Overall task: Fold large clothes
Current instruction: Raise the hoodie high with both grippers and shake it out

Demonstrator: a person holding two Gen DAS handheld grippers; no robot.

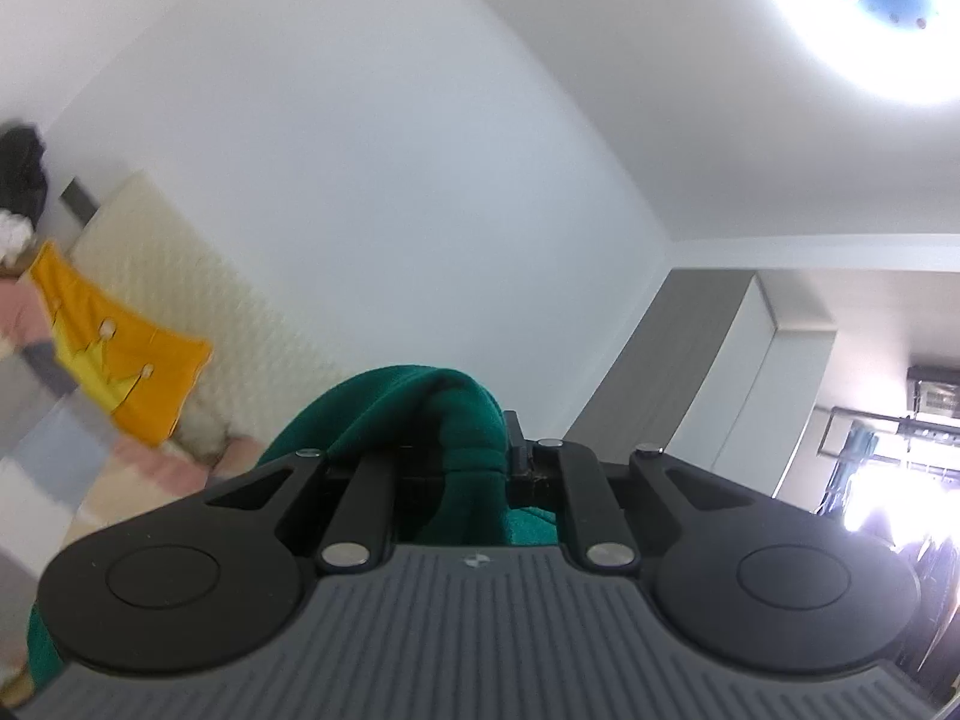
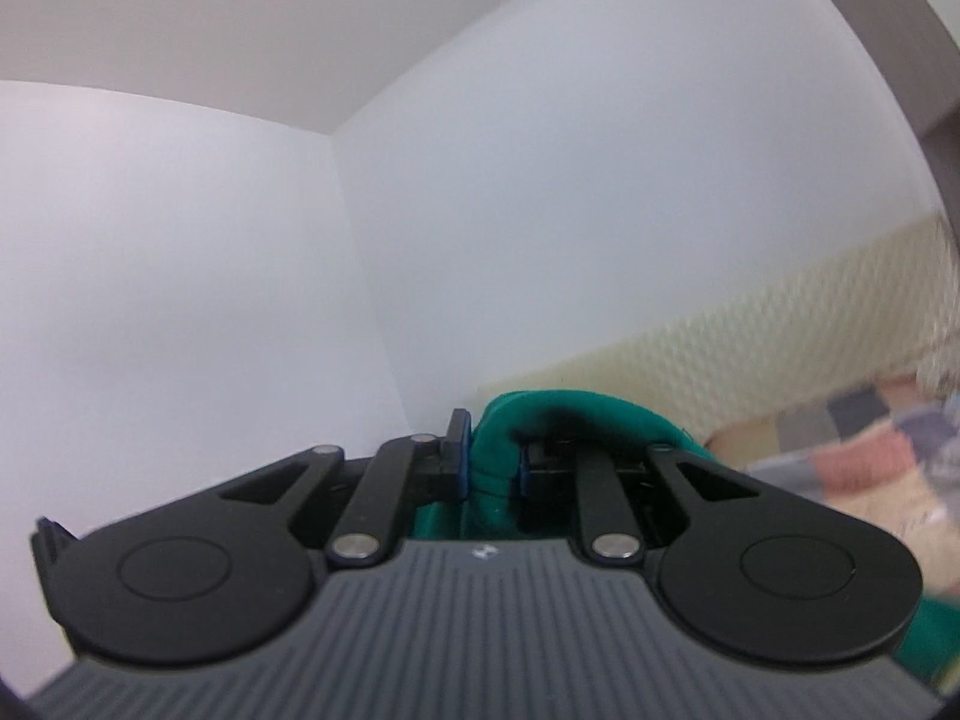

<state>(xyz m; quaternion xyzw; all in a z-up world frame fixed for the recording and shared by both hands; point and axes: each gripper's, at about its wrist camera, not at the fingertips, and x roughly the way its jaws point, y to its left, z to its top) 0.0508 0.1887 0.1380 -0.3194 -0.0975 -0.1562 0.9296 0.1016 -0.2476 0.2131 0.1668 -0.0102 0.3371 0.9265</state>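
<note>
Left gripper [image 1: 474, 456]: clamped on a fold of the green garment [image 1: 420, 414]. The fabric is bunched between the narrowly set jaws and humps up over the fingers; more of it hangs below, seen at the lower left edge of the left wrist view. The right-hand fingertip [image 1: 517, 441] is exposed beside the cloth; the other is buried under it.

Right gripper [image 2: 492, 462]: likewise clenched on the green garment [image 2: 564, 414]. Blue pads [image 2: 461, 450] are pressed against the fold from both sides, and the cloth rises in a rounded ridge over the fingers on the picture's right. A further patch of green is seen at the lower right edge, under the gripper body.

Both grippers are pointed slightly upward, so mostly white wall [image 2: 180, 270] and ceiling [image 1: 690, 120] are framed.

Surroundings, left wrist view:
- A cream quilted headboard [image 1: 198, 300] is set against the wall.
- An orange cushion [image 1: 120, 354] with a yellow crown motif leans on it.
- A patchwork bedcover [image 1: 78, 468] in pink, blue and cream lies below.
- A dark bundle [image 1: 21, 168] is seen at the far left, blurred.
- A lit ceiling lamp [image 1: 870, 6] with blue details is at top right.
- A grey-white wardrobe [image 1: 720, 384] and a bright window [image 1: 882, 498] are on the right.

Right wrist view: the same headboard [image 2: 780, 324] and bedcover [image 2: 840, 450] are seen at right, motion-blurred.
</note>
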